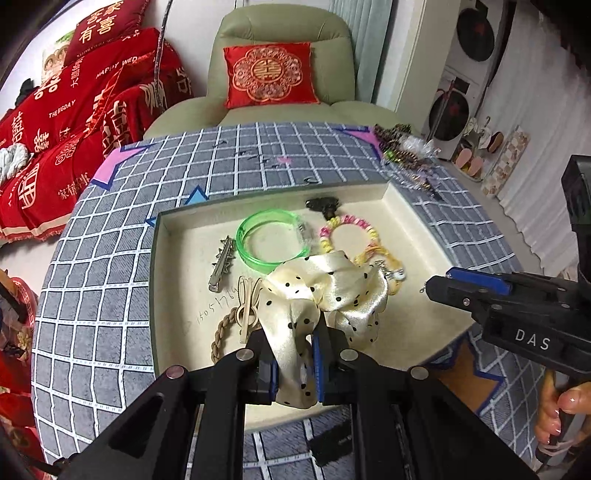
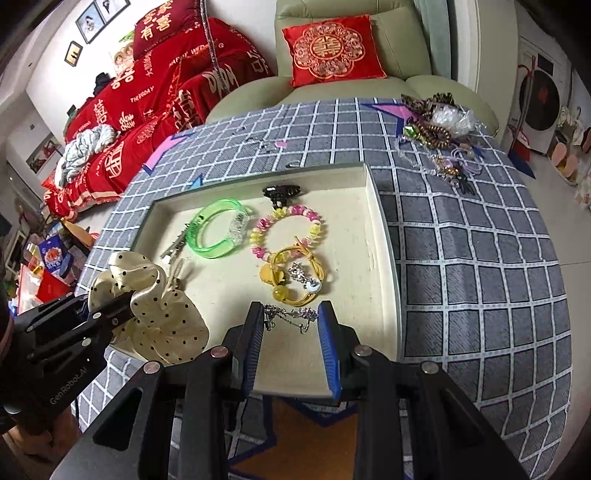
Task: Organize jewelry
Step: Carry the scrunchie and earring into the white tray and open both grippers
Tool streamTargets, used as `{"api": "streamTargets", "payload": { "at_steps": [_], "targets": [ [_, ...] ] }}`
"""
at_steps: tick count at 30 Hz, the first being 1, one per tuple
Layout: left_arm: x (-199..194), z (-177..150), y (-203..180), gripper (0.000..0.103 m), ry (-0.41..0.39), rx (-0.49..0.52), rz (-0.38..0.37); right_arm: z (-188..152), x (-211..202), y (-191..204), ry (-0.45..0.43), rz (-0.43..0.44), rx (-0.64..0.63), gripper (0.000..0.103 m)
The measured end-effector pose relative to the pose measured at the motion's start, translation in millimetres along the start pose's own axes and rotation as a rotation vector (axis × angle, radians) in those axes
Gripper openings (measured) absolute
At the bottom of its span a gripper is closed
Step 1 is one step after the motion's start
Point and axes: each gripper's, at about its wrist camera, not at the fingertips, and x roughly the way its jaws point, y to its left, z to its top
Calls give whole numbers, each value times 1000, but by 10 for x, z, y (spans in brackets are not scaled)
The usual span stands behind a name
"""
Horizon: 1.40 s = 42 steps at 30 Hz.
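Left gripper [image 1: 293, 365] sits at the bottom centre of the left wrist view, jaws narrow and clamped on a cream polka-dot satin scrunchie [image 1: 325, 295]. The fabric bunches up above the fingertips and hangs over the near part of a shallow cream tray [image 1: 177, 266]. In the right wrist view the same gripper enters from the lower left, scrunchie gripped, over the tray's near left corner.

Right gripper [image 2: 291, 325] is at the bottom centre of its own view, jaws partly apart with a thin silver chain [image 2: 290, 315] stretched between the blue pads [image 2: 328, 332]. The chain looks held at both ends, above the tray's near edge. In the left wrist view this gripper comes in from the right edge, with a person's hand [image 1: 561, 410] on its handle at the lower right.

Inside the tray:
- green translucent bangle [image 2: 214, 230], centre left
- pink-and-yellow beaded bracelet [image 2: 288, 232], just right of the bangle
- yellow cord bracelet [image 2: 295, 273] with charms, below the beaded one and touching it
- black claw clip [image 2: 280, 194], near the far wall
- silver hair clip [image 1: 221, 264], left of the bangle
- beige clip [image 1: 246, 310] and braided tan hair tie [image 1: 221, 332], beside the scrunchie

The tray rests on a grey grid-patterned cloth [image 2: 480, 258]. A pile of unsorted jewelry [image 2: 436, 125] lies on the cloth at the upper right, well apart from the tray. Behind stand a green armchair [image 1: 280, 29] with a red cushion [image 1: 269, 74].
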Motion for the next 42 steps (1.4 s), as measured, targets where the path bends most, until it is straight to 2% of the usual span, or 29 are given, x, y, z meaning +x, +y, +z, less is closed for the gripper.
{"api": "streamTargets", "payload": {
  "at_steps": [14, 30, 33, 35, 42],
  "targets": [
    [434, -9, 6, 22, 82, 19, 86, 97, 425, 2, 49, -70, -15, 32],
    [494, -29, -51, 22, 89, 52, 138, 80, 559, -1, 60, -95, -15, 34],
    [488, -28, -37, 22, 91, 45, 136, 80, 559, -7, 60, -81, -11, 43],
    [488, -30, -42, 22, 91, 46, 141, 78, 562, 2, 59, -82, -9, 55],
    [448, -31, -49, 22, 84, 47, 158, 85, 533, -23, 61, -59, 17, 58]
  ]
}}
